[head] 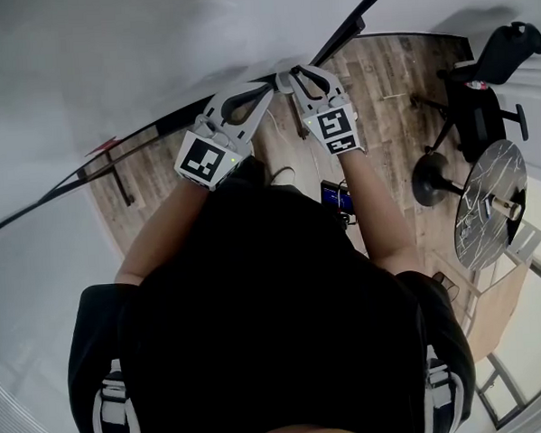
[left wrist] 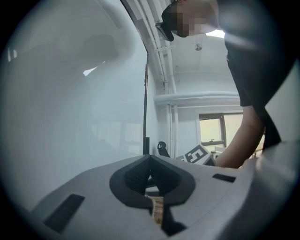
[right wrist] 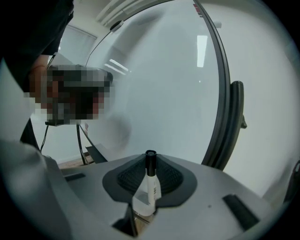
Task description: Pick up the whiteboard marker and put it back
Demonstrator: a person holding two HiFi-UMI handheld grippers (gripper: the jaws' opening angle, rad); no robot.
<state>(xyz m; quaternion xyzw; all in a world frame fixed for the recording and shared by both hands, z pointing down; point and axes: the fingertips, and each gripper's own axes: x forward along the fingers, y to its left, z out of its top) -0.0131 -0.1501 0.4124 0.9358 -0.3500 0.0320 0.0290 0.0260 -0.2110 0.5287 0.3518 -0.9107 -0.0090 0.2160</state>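
Note:
The whiteboard marker (right wrist: 150, 182), white with a black cap, stands upright between the jaws of my right gripper (right wrist: 150, 176), which is shut on it. The cap end points at the whiteboard (right wrist: 159, 84) close ahead. In the head view both grippers are held side by side against the whiteboard (head: 109, 66): the right gripper (head: 292, 75) and the left gripper (head: 262, 88). The marker itself is not visible there. In the left gripper view my left gripper (left wrist: 150, 174) has its pads together with nothing between them, facing the board's surface (left wrist: 70, 103).
The board's black frame (right wrist: 226, 93) runs down its right side, and its stand leg (head: 120, 179) rests on the wood floor. To the right are a black office chair (head: 481, 100), a stool (head: 431, 181) and a round marble-topped table (head: 492, 204).

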